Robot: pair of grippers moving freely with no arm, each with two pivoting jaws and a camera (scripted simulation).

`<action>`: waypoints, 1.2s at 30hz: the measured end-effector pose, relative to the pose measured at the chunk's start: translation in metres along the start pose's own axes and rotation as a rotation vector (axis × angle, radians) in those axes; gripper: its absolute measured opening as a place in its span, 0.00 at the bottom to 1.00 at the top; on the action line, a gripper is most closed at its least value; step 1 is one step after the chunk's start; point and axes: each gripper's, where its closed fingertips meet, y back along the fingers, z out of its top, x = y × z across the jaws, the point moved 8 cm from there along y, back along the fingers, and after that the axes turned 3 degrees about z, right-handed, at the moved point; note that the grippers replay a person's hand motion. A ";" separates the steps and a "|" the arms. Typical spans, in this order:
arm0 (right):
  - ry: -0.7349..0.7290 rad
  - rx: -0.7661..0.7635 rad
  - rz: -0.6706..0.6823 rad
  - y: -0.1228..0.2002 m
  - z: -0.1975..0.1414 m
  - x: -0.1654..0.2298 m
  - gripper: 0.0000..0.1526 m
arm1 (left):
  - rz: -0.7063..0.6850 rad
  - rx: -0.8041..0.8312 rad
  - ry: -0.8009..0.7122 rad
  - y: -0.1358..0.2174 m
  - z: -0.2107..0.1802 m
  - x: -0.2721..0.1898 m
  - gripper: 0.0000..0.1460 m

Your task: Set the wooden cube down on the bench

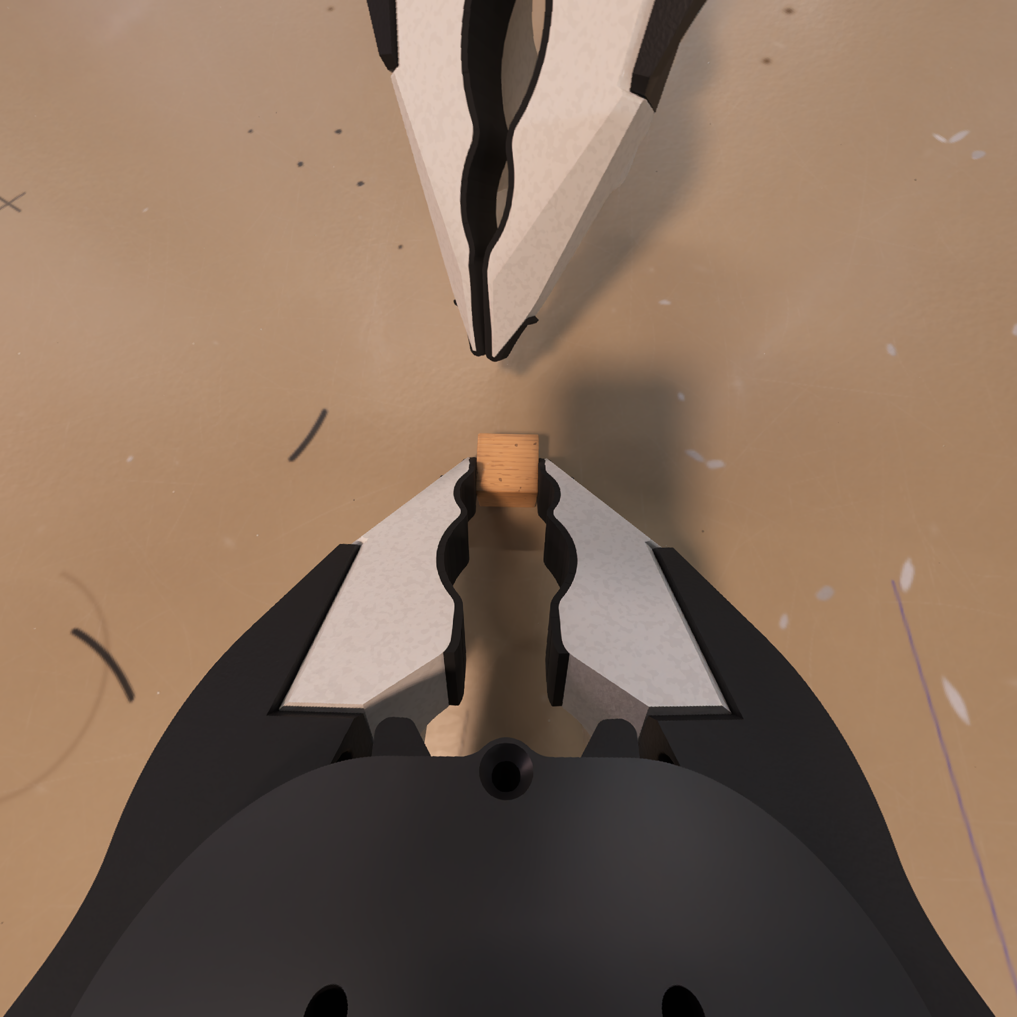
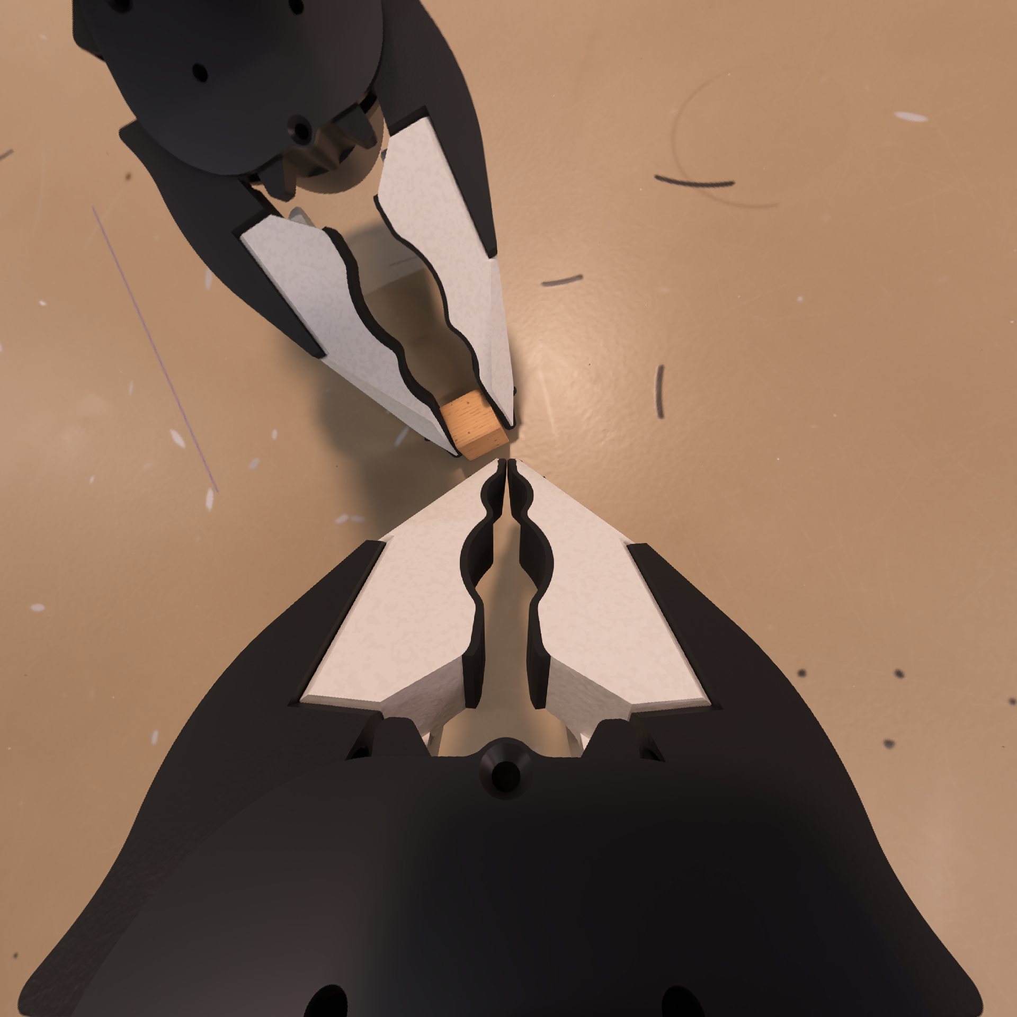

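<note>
A small wooden cube (image 1: 507, 468) sits between the fingertips of my left gripper (image 1: 507, 477), which is shut on it above the tan bench (image 1: 220, 330). The cube casts a shadow to the right, so it hangs a little above the surface. In the right wrist view the cube (image 2: 473, 428) shows held at the tips of the left gripper (image 2: 484, 435). My right gripper (image 2: 506, 465) is shut and empty, its tips just short of the cube. It also shows in the left wrist view (image 1: 484, 352), pointing at the cube from the far side.
The bench (image 2: 770, 385) is a worn tan surface with dark scuff marks (image 1: 308, 435), black specks and pale flecks (image 1: 955, 699). No other objects lie on it in either view.
</note>
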 end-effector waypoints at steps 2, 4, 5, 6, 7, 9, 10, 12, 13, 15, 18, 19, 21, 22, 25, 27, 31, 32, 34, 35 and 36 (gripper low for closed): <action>0.023 0.021 -0.002 -0.003 0.000 0.003 0.00 | -0.002 0.000 0.002 0.000 0.000 0.000 0.14; 0.050 0.078 -0.016 -0.011 -0.002 0.005 0.00 | -0.003 0.000 0.003 0.000 0.000 0.000 0.14; 0.066 0.100 -0.037 -0.013 -0.003 0.005 0.00 | -0.002 0.000 0.003 0.000 0.000 0.000 0.14; 0.076 0.101 -0.046 -0.013 -0.002 0.005 0.00 | -0.001 0.000 0.003 0.000 0.000 0.000 0.14; 0.079 0.106 -0.047 -0.012 -0.001 0.005 0.00 | -0.001 0.000 0.003 0.000 0.000 0.000 0.14; 0.079 0.073 -0.028 -0.011 0.001 0.007 0.00 | 0.000 0.000 0.003 0.000 0.000 0.000 0.14; 0.075 0.086 -0.019 -0.013 -0.001 0.007 0.00 | 0.000 0.000 0.003 0.000 0.000 0.000 0.14; 0.086 0.106 -0.028 -0.014 -0.001 0.007 0.00 | -0.002 0.000 0.005 0.000 0.000 0.000 0.14; 0.094 0.111 -0.044 -0.013 -0.001 0.007 0.00 | -0.002 0.000 0.005 0.000 0.000 0.000 0.14; 0.091 0.121 -0.049 -0.013 -0.001 0.006 0.00 | -0.002 0.000 0.005 0.000 0.000 0.000 0.14; 0.092 0.134 -0.050 -0.011 -0.001 0.005 0.00 | -0.005 0.000 0.005 0.000 0.000 0.000 0.14; 0.097 0.123 -0.054 -0.010 0.001 0.006 0.00 | -0.004 0.000 0.005 0.000 0.000 0.000 0.14; 0.074 0.116 -0.028 -0.012 -0.001 0.006 0.00 | -0.003 0.000 0.004 0.000 0.000 0.000 0.14; 0.066 0.120 -0.027 -0.012 -0.002 0.005 0.00 | -0.004 0.000 0.006 0.000 0.000 0.000 0.14; 0.059 0.064 -0.064 -0.005 0.003 0.002 0.00 | 0.000 -0.001 0.002 0.000 0.000 0.000 0.14; 0.016 -0.064 -0.077 0.003 0.007 0.000 0.00 | 0.008 -0.001 -0.008 0.000 0.000 0.000 0.14; -0.081 -0.221 -0.047 0.001 0.003 -0.001 0.00 | 0.025 -0.002 -0.030 0.001 0.000 -0.002 0.14; -0.092 -0.232 -0.036 -0.002 0.001 0.000 0.00 | 0.031 -0.002 -0.036 0.001 0.000 -0.002 0.14; -0.096 -0.248 -0.012 -0.007 -0.002 0.005 0.05 | 0.050 -0.007 -0.047 0.002 0.000 -0.003 0.15; -0.091 -0.250 -0.005 -0.009 -0.003 0.007 0.06 | 0.062 -0.011 -0.052 0.002 0.001 -0.003 0.18; -0.084 -0.248 -0.003 -0.011 -0.005 0.010 0.06 | 0.068 -0.017 -0.055 0.003 0.001 -0.004 0.20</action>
